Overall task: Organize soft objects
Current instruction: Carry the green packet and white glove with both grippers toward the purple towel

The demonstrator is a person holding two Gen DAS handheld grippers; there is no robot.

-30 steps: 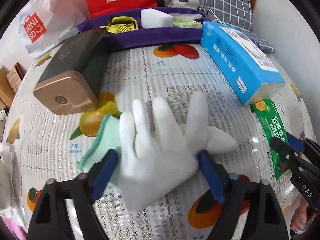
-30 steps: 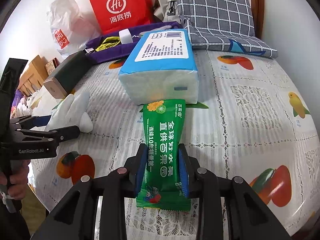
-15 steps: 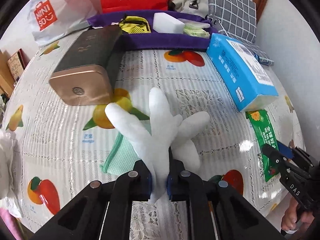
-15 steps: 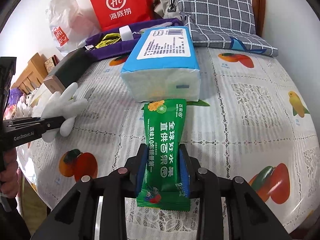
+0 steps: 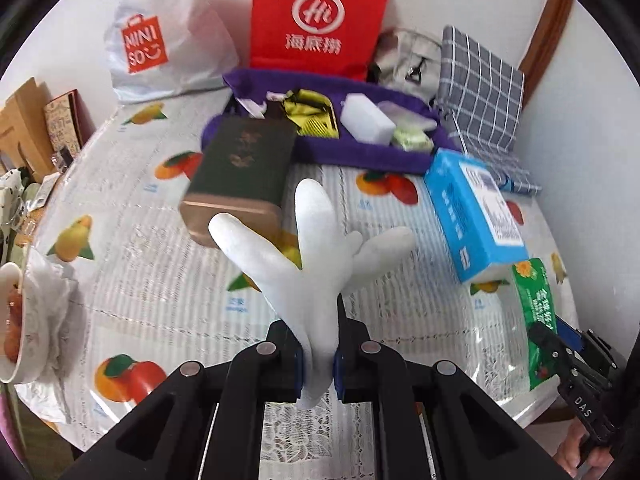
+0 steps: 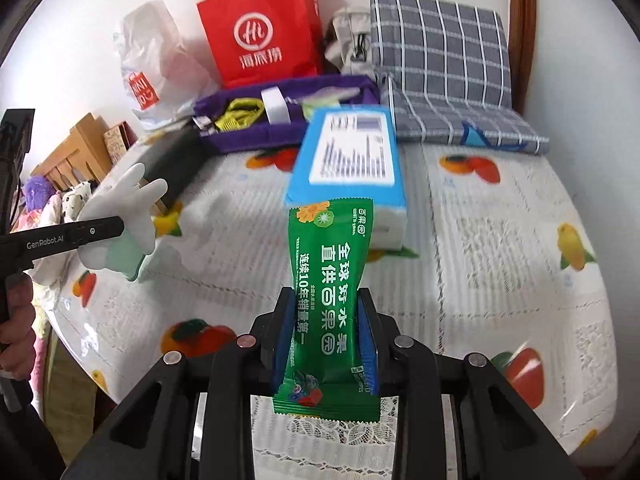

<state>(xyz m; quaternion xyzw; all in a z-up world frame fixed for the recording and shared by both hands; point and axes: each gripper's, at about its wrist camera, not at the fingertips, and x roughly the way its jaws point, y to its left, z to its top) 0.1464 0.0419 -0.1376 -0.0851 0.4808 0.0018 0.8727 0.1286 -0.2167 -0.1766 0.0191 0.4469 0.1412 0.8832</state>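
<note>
I have both grippers loaded. My left gripper [image 5: 318, 360] is clamped narrow on the cuff of the white glove [image 5: 316, 260], which stands up in the middle of the left view with its stuffed fingers splayed over the table [image 5: 132, 280]; it looks clear of the cloth, and the right view shows it at the left edge, hanging off the jaws with a pale green cloth [image 6: 124, 258] bunched against it. Whether that cloth is gripped too or only draped there, I cannot tell. My right gripper [image 6: 325, 332] pinches the green pouch [image 6: 330, 280] across its waist, the pads pressing both sides, with its far end near or against the blue tissue pack [image 6: 348, 160].

As for progress, I judge this the carrying stage for two items. The purple tray [image 5: 360, 152] at upper centre, in front of the red bag [image 5: 320, 20], already holds a white block [image 5: 366, 120], a yellow packet and a small green pack, so some sorting seems done if that is the destination, which I am assuming. Left to do: move the glove and pouch there and release them. The tissue pack and perhaps the cloth look like later candidates. The dark tin [image 5: 240, 176] is hard, so I would leave it.
</note>
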